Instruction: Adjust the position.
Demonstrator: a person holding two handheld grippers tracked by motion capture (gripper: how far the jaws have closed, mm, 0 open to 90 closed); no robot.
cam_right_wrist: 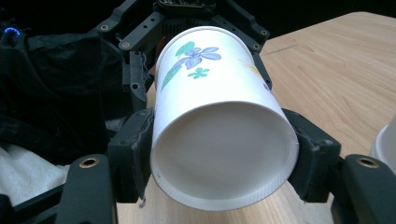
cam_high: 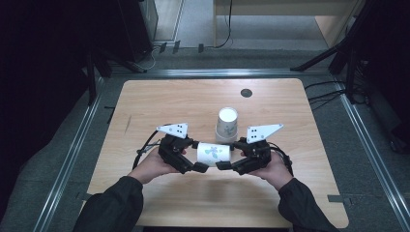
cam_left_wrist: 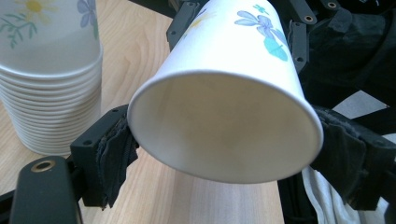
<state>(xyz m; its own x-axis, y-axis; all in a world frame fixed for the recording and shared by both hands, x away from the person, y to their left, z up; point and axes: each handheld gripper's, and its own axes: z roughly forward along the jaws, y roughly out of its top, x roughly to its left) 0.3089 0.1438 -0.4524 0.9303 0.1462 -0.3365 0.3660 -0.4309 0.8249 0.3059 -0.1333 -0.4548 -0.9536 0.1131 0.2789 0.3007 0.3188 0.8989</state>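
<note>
A white paper cup (cam_high: 212,153) printed with flowers lies level in the air just above the wooden table (cam_high: 159,101), held between both grippers. My left gripper (cam_high: 197,155) is shut on its open rim end; in the left gripper view the cup's mouth (cam_left_wrist: 224,140) faces the camera with a padded jaw against each side (cam_left_wrist: 114,151). My right gripper (cam_high: 231,154) is shut on the base end; in the right gripper view the cup's bottom (cam_right_wrist: 224,154) sits squeezed between the two fingers (cam_right_wrist: 133,156). A stack of upside-down matching cups (cam_high: 226,125) stands just behind.
The cup stack (cam_left_wrist: 51,79) stands close to the left gripper's left jaw and shows at the edge of the right gripper view (cam_right_wrist: 385,144). A small dark round cap (cam_high: 246,93) sits near the table's far edge. Metal rails and stand legs (cam_high: 319,60) border the table.
</note>
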